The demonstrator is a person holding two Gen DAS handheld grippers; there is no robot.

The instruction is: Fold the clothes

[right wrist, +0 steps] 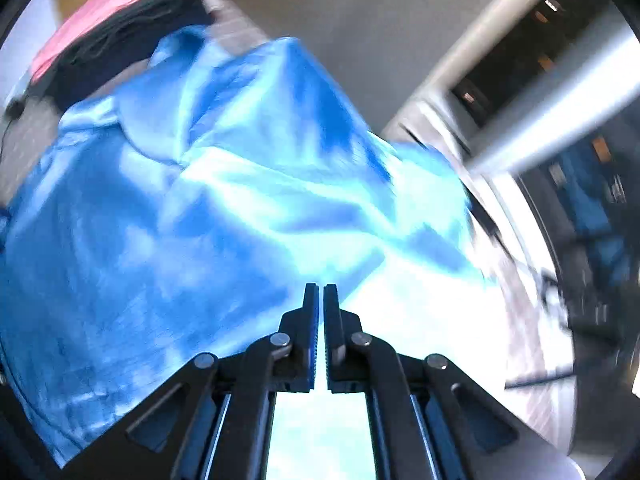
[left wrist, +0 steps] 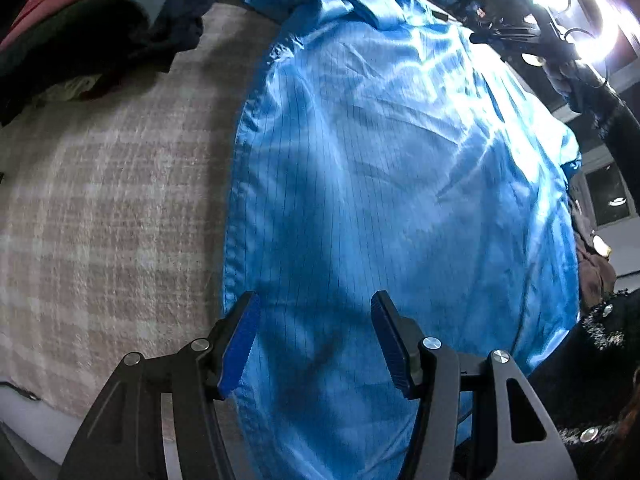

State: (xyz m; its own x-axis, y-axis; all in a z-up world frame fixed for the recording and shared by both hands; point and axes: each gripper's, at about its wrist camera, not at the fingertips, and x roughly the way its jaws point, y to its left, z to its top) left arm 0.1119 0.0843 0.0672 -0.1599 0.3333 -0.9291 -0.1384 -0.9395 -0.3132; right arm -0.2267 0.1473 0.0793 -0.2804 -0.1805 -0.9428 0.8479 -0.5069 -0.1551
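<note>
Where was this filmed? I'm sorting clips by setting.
Probably a home bedroom or laundry spot: a shiny blue striped garment lies spread on a beige plaid blanket, with a pile of dark and red clothes stacked behind and a dark window nearby.

left gripper [left wrist: 314,344]: matte black linkage arms with triangular cut-outs, round silver pivot screws
left pads [left wrist: 239,346]: blue, ribbed
right gripper [right wrist: 321,336]: same black arms, silver screws, pale rails along the inner slots
right pads [right wrist: 313,344]: blue, toothed edge
</note>
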